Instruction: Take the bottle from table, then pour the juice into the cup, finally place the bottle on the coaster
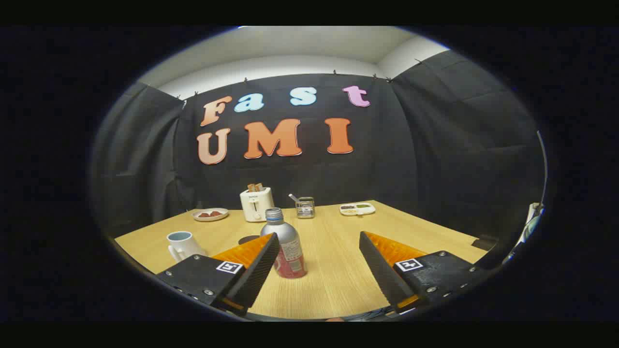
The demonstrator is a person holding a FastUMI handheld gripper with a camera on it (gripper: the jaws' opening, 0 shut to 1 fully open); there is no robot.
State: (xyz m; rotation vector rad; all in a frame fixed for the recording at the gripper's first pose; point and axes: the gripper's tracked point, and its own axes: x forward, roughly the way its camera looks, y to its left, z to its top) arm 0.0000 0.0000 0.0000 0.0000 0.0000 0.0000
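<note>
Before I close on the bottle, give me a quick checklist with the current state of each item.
1. Gripper open wide enough for the bottle: ok.
2. Bottle centred between the fingers: not ok, it stands close beside the left finger, with a wide gap to the right one.
3. Bottle upright on the table: ok.
4. Bottle cap off for pouring: cannot tell.
5. Cup upright, left of the bottle: ok.
6. Coaster free: ok, partly hidden behind the left finger.

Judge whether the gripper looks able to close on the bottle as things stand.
Probably yes: the gripper is open and the bottle stands upright just ahead, close by one finger, nothing between. It likely needs a small sideways shift to centre it.
</note>
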